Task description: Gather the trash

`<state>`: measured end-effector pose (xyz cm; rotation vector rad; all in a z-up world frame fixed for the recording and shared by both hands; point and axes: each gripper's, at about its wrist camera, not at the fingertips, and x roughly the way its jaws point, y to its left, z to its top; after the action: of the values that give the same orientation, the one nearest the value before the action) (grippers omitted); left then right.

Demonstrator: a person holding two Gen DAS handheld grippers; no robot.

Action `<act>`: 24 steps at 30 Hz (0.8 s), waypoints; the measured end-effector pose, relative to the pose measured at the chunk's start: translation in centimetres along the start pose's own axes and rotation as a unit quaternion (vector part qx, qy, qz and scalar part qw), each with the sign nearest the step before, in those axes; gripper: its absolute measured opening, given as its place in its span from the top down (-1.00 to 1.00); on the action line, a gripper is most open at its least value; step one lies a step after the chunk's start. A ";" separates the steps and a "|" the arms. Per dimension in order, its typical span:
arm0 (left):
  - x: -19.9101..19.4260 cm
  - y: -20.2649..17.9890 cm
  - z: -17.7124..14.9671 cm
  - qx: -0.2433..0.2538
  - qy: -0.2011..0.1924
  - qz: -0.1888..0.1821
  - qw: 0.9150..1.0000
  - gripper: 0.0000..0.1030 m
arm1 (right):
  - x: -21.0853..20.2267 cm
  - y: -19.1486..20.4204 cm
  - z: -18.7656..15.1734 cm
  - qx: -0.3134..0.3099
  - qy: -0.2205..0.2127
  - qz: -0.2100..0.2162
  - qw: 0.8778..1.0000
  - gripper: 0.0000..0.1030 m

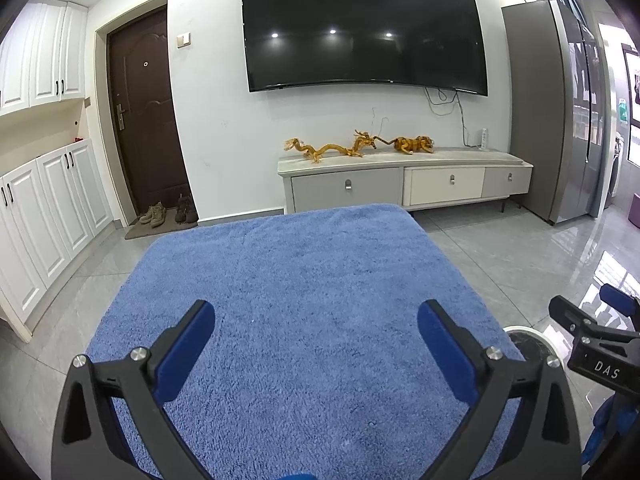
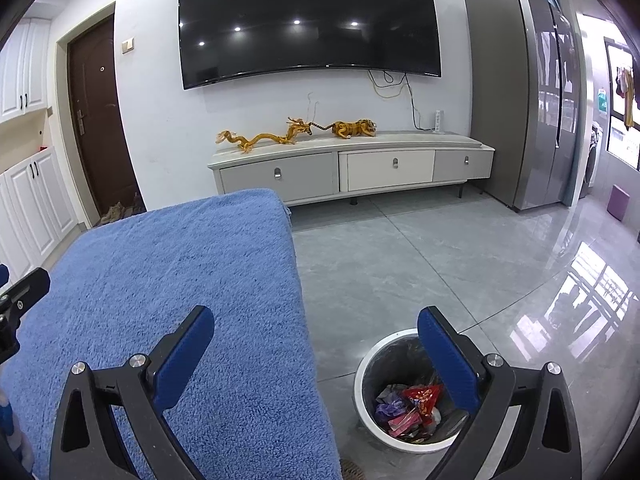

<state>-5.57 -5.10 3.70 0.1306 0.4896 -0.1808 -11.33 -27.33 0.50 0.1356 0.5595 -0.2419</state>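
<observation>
A round white trash bin (image 2: 370, 364) with a dark liner stands on the floor right of the table. It holds several wrappers (image 2: 412, 408), red, purple and grey. My right gripper (image 2: 316, 346) is open and empty, its right finger over the bin and its left finger over the blue-towelled table (image 2: 180, 280). My left gripper (image 1: 316, 340) is open and empty above the same blue towel (image 1: 304, 300). The bin's rim (image 1: 532, 338) peeks in at the right of the left wrist view, beside the right gripper's body (image 1: 600, 344). No trash shows on the towel.
A grey TV cabinet (image 2: 360, 168) with golden dragon and tiger figures (image 2: 296, 132) stands against the far wall under a wall TV (image 2: 308, 20). A tall grey fridge (image 2: 532, 92) is at the right. A brown door (image 1: 144, 112) and white cupboards (image 1: 44, 208) are at the left. The floor is glossy grey tile (image 2: 460, 264).
</observation>
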 end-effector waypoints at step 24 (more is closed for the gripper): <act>0.5 -0.1 -0.7 0.001 0.013 -0.007 1.000 -0.99 | 0.0 0.1 -0.1 -0.011 -0.012 -0.012 1.000 -0.99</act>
<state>-5.46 -5.12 2.80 0.1318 0.5157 -0.1930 -11.31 -27.20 0.44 0.1050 0.5392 -0.2614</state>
